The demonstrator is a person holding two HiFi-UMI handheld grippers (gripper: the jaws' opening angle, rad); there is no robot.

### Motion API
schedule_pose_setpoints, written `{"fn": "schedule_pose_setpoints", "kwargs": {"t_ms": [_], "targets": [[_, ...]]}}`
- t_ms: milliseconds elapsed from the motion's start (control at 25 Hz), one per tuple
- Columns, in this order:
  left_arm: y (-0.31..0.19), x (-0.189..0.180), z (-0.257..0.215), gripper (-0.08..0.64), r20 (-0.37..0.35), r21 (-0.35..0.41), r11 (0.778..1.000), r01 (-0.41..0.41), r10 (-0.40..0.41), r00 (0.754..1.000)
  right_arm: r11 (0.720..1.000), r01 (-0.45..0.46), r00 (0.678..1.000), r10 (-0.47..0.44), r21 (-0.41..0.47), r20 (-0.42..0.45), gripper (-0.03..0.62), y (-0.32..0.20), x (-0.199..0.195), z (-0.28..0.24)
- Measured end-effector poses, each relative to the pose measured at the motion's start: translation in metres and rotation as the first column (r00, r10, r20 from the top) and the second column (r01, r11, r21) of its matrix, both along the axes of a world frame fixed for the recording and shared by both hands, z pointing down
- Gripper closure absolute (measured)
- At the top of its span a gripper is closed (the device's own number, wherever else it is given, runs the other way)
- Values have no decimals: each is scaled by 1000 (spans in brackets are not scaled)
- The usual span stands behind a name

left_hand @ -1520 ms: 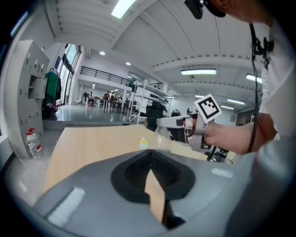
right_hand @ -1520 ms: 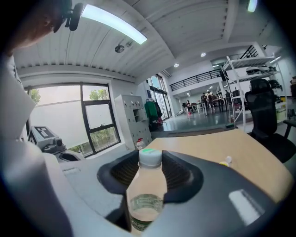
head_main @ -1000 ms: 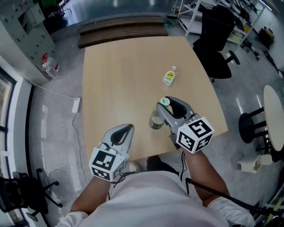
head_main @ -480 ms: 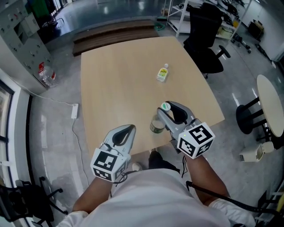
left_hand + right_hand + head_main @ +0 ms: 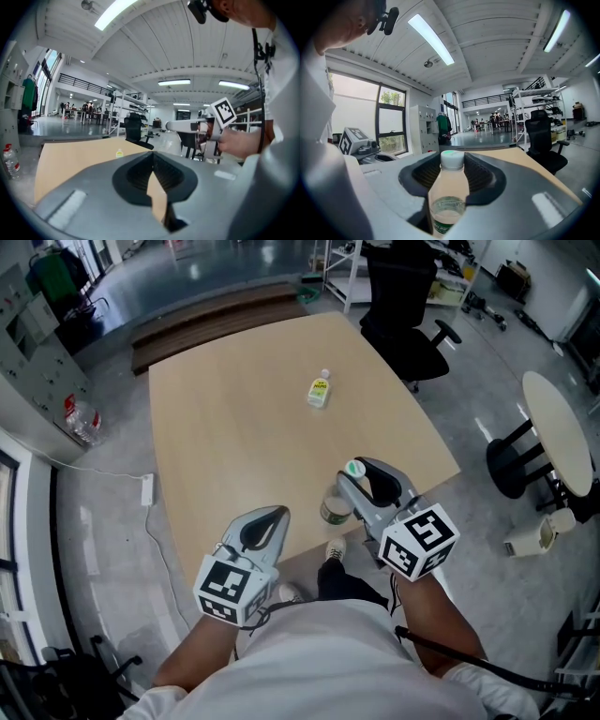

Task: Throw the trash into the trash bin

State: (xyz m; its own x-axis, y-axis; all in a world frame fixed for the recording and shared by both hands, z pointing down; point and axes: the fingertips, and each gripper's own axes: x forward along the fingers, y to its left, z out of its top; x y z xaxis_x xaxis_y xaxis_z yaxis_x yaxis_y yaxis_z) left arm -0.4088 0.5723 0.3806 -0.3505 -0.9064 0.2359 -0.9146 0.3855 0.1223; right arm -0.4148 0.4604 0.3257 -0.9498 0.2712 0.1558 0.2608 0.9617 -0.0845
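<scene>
My right gripper (image 5: 364,474) is shut on a clear plastic bottle (image 5: 333,509) with a green cap, held at the near edge of the wooden table (image 5: 234,427). In the right gripper view the bottle (image 5: 449,197) stands upright between the pads of that gripper (image 5: 452,161). My left gripper (image 5: 274,515) hangs beside it at the table's near edge, shut with nothing in it; in its own view the left gripper (image 5: 152,157) has its jaw tips together. A small yellow-labelled bottle (image 5: 319,390) lies far out on the table.
A black office chair (image 5: 403,324) stands at the table's far right corner. A round white table (image 5: 558,427) is at the right. On the floor at the left lie a large water bottle (image 5: 80,418) and a power strip (image 5: 147,488).
Both grippers have drawn back toward the table's near edge, the right one carrying the bottle with it. The small bottle on the table lies farther off.
</scene>
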Motion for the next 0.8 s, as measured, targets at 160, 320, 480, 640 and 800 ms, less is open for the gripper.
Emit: {"fn": "schedule_pose_setpoints", "kwargs": {"t_ms": [160,320,480,640,800], "targets": [[-25,8,-3,552,9,-6,997,-74,75,997,997,-75,997,75,-3,7,436,-26,18,-5],[-56,16,-6,552,22,-5,989,-147,147,989,989,-145,989,145,2,19,436,-54,39,-9],[-91,31,-11,552,30,1,975,-223,223,974,975,-224,974,224,6,31,436,-87,66,-15],[-129,58,-12,552,30,1,956,-294,294,955,956,-295,955,294,13,39,436,-121,102,-19],[-171,97,-14,552,27,9,935,-354,354,935,937,-349,937,348,24,40,436,-155,149,-24]]}}
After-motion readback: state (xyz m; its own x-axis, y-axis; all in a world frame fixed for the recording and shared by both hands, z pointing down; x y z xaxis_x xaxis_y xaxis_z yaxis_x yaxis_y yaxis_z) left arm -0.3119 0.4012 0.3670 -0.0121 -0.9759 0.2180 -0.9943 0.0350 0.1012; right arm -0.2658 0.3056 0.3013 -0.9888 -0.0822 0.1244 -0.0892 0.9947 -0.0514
